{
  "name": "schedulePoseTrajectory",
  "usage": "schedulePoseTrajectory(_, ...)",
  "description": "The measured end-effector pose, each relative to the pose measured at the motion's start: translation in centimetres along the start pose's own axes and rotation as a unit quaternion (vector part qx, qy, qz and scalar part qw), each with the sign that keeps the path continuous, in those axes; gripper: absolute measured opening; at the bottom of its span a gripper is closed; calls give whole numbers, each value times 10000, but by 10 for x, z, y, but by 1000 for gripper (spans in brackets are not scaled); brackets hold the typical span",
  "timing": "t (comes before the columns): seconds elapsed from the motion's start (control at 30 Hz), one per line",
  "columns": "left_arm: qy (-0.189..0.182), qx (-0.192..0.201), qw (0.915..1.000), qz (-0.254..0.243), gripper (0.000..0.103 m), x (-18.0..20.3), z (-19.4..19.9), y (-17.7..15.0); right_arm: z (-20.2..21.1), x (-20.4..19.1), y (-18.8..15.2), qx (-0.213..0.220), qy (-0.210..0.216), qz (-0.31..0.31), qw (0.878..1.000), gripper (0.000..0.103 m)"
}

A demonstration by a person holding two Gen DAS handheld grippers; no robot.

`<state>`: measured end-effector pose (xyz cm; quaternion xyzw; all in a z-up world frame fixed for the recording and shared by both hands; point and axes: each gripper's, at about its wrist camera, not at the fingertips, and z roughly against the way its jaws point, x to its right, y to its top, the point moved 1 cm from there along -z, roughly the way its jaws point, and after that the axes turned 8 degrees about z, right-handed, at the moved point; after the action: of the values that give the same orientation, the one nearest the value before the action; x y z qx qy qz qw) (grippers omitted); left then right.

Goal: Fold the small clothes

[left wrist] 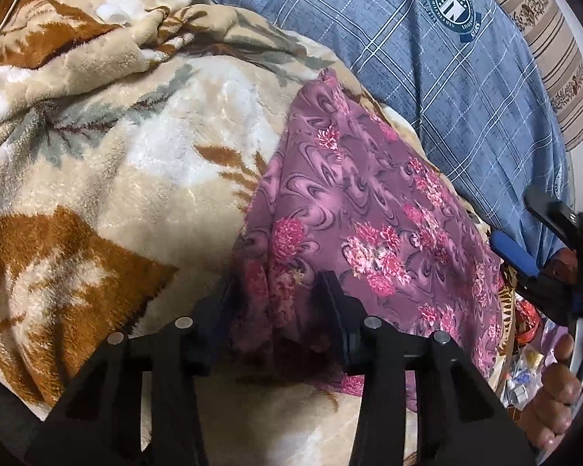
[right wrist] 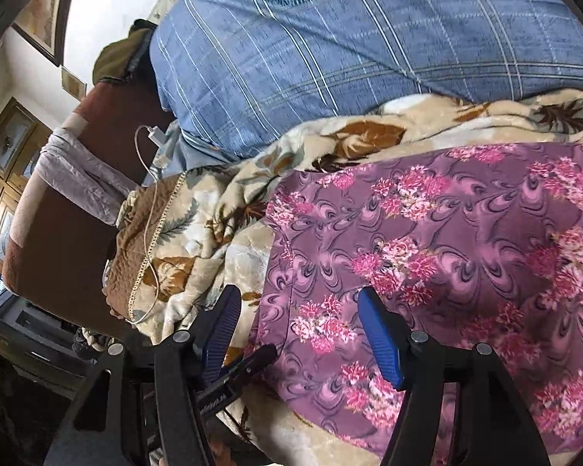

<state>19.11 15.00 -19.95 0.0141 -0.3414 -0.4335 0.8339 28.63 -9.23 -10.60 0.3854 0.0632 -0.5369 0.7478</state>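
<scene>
Garment: purple floral cloth (left wrist: 369, 209) – spread on a fleecy leaf-print blanket (left wrist: 116, 178), its far edge near a blue checked pillow (left wrist: 427, 77).
Left gripper (left wrist: 281, 291): jaws part-closed, a bunched fold of the cloth's near edge pinched between them.
Right gripper (right wrist: 299, 310): jaws wide, hanging over the cloth's left edge – nothing gripped.
Charger cable (right wrist: 151, 233): on the blanket, left of the cloth.

Hidden and cut off
The floral cloth (left wrist: 369, 202) covers the left tongs' (left wrist: 281, 291) tips; the right view's edge crops it.
</scene>
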Motion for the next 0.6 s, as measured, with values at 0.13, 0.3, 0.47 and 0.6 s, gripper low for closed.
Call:
schedulePoseTrajectory(0.13,-177,-81,9997,159,55,-3,-1,3,-18,3,7,-212,27,-98,9997,65)
schedulePoseTrajectory(0.3,10,6,10000,-40,10,7,-2,-3,-37,4,9,-470,155,-219,9985,65)
schedulePoseTrajectory(0.47,-40,-11,10000,86,12,6,1,-2,-47,0,10,-634,246,-212,9975,65)
schedulePoseTrajectory(0.6,-140,-172,9990,385,19,-2,-4,0,-57,-5,13,-842,223,-131,9961,65)
